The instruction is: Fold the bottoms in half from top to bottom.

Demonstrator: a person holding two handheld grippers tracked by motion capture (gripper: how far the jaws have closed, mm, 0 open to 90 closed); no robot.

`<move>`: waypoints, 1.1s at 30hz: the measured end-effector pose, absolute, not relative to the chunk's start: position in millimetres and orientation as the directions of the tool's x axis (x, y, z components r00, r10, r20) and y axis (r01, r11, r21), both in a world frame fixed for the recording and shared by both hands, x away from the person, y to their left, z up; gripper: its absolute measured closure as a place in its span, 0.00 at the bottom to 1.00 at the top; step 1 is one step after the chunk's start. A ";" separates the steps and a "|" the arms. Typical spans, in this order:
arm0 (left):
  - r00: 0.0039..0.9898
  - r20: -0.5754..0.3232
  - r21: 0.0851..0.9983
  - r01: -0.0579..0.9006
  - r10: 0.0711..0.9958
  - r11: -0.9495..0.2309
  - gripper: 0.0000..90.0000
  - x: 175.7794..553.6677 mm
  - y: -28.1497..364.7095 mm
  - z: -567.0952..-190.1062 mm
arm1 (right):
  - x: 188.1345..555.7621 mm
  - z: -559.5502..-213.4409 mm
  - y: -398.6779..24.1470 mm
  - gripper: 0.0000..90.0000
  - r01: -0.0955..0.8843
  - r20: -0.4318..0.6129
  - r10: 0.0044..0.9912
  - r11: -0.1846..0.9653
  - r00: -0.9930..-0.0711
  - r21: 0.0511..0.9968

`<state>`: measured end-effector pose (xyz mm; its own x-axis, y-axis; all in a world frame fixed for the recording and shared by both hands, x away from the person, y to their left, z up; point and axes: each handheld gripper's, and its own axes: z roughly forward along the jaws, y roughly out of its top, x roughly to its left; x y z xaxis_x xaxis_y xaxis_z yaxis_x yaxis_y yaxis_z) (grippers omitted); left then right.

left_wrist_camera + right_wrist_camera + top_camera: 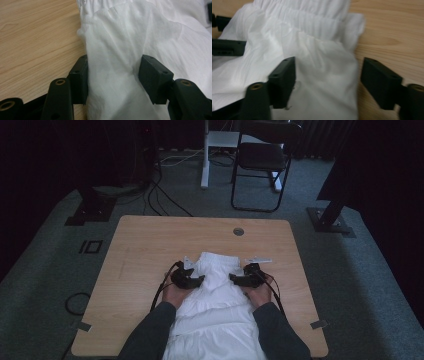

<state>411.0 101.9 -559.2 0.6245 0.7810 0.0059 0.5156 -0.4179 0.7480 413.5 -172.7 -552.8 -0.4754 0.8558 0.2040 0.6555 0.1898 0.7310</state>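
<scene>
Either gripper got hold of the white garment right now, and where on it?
Left gripper pinches a raised fold on the white garment at its side edge. Right gripper straddles the opposite edge, jaws open, not gripping.

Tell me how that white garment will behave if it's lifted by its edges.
The white garment looks thin and wrinkled, so it would likely sag limply. Its gathered, bunched top edge suggests stretchy fabric that may pull out. It probably weighs little and could slip from a loose pinch.

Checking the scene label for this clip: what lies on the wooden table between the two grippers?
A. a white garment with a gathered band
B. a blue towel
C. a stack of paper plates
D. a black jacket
A: the white garment lies crumpled on the table, its gathered band at the far end, between the left gripper and right gripper.
</scene>
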 end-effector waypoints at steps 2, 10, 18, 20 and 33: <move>0.625 0.006 0.748 0.516 0.781 -0.418 0.50 410.8 101.9 -559.2 | 418.5 -556.1 -165.9 0.23 0.661 0.153 0.865 0.240 -0.479 0.711; 0.647 -0.013 0.735 0.523 0.762 -0.432 0.68 409.1 98.1 -556.1 | 413.1 -559.3 -145.7 0.26 0.630 0.023 0.886 0.310 -0.463 0.712; 0.659 -0.068 0.727 0.547 0.749 -0.415 0.92 409.1 96.2 -555.2 | 414.4 -553.2 -139.8 0.87 0.625 0.080 0.835 0.340 -0.544 0.703; 0.662 -0.065 0.720 0.550 0.747 -0.424 0.93 410.8 96.3 -553.7 | 421.2 -552.8 -143.2 0.91 0.639 0.131 0.816 0.329 -0.563 0.696; 0.646 0.002 0.817 0.439 0.763 -0.374 0.93 447.4 100.7 -472.8 | 457.0 -493.7 -170.8 0.94 0.533 0.125 0.811 0.252 -0.572 0.808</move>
